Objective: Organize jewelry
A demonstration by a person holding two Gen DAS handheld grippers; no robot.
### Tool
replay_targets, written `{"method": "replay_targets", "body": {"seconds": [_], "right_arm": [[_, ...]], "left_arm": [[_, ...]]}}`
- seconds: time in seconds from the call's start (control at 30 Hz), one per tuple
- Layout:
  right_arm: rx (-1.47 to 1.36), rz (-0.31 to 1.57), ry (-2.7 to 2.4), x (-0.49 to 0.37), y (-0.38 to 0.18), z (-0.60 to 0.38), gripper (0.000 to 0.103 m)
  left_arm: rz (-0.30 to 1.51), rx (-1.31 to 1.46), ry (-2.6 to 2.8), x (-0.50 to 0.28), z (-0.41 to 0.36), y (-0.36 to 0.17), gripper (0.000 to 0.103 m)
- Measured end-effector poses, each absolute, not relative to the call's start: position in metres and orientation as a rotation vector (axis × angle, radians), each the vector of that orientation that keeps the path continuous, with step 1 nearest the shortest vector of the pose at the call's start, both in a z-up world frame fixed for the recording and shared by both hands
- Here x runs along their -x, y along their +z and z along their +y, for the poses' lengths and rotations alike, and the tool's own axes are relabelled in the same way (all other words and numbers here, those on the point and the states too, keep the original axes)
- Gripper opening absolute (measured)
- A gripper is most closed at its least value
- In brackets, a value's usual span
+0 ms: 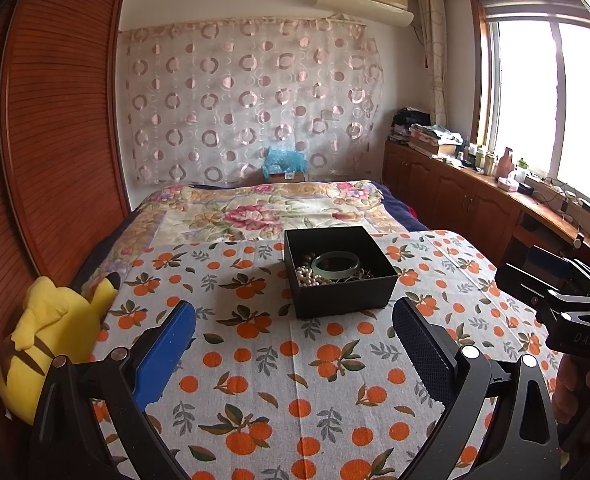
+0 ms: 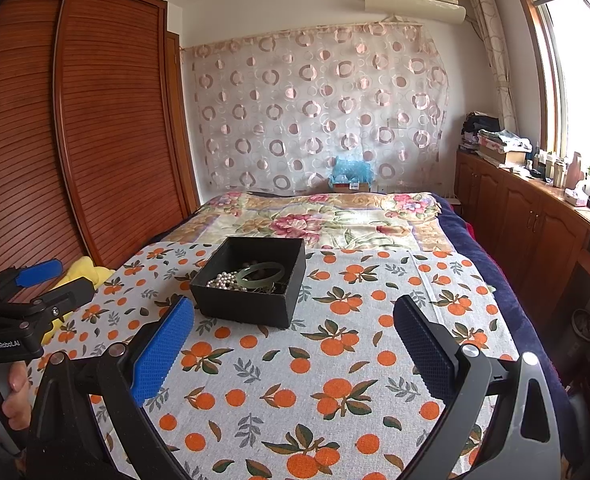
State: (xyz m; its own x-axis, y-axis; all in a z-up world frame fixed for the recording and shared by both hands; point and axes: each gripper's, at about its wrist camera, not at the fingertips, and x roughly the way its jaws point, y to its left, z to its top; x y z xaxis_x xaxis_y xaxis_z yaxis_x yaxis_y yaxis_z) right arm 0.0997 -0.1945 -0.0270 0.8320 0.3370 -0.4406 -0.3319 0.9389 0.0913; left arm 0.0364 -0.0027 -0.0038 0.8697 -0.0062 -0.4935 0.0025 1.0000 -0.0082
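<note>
A black open box (image 1: 337,294) (image 2: 251,298) sits on the orange-print cloth (image 1: 295,380) on the bed. Inside it lie a green jade bangle (image 1: 335,266) (image 2: 261,273), a string of white pearls (image 1: 307,276) (image 2: 222,280) and other tangled jewelry. My left gripper (image 1: 295,344) is open and empty, a short way in front of the box. My right gripper (image 2: 295,336) is open and empty, in front and to the right of the box. Each gripper also shows in the other's view: the left gripper (image 2: 51,280), the right gripper (image 1: 567,304).
A yellow plush toy (image 1: 51,340) (image 2: 83,274) lies at the cloth's left edge beside the wooden wardrobe (image 1: 55,140). A floral quilt (image 1: 263,208) covers the bed behind the box. A cluttered wooden cabinet (image 1: 475,184) runs along the right under the window.
</note>
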Motion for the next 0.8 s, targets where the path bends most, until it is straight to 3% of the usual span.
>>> {"method": "replay_targets", "body": {"seconds": [0.8], "right_arm": [[-0.013,0.467,0.355,-0.0994,-0.0281,-0.195,0.1]], "left_arm": [[0.519,0.009,-0.005,-0.0357,-0.0045,-0.0026,0.095]]}}
